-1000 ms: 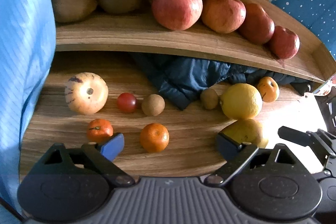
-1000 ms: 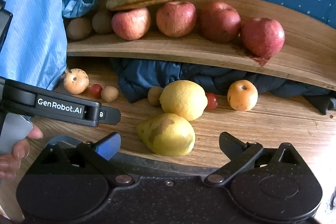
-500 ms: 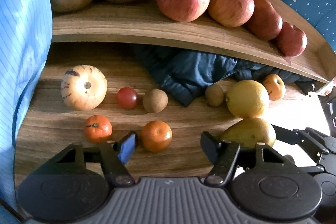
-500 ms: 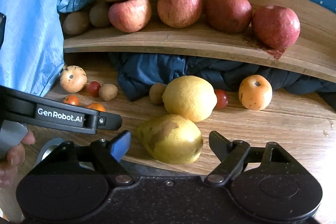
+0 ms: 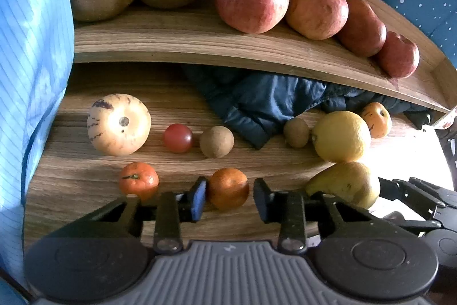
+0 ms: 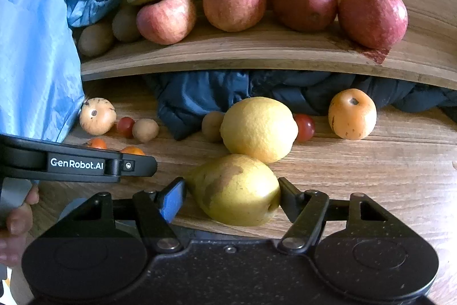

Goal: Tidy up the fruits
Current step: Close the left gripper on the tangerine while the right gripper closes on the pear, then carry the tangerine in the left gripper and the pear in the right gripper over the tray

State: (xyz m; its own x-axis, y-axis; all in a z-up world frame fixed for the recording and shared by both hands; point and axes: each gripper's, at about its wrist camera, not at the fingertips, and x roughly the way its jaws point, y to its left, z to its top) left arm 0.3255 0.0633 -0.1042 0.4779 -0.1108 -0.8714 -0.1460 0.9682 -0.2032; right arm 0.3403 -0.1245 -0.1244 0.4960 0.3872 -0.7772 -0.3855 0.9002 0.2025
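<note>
Two grasps are being set up at once. Left hand-held gripper [image 5: 228, 197] has its jaws partly open around the near tangerine [image 5: 227, 187]: the blue-padded finger sits at the fruit's left flank, apparently just touching, while the other finger stands a little clear of its right side. Right hand-held gripper [image 6: 232, 197] straddles the pear [image 6: 235, 189], which lies on its side on the desk [image 6: 371, 176]; both fingers look to be at or nearly at the skin, though a firm grip cannot be confirmed.

To finish well, I judge each hand-held gripper should go slightly further forward so the pads meet the fruit at its widest girth, then close gently. The pear tapers toward its stem end, so a pinch too near that end would probably squeeze it out. A lemon [image 6: 258, 129] sits just beyond the pear, apparently touching it, so lifting straight up seems safer than pushing ahead. A second tangerine [image 5: 139, 180] lies just left of the left fingers and is best left undisturbed.
</note>
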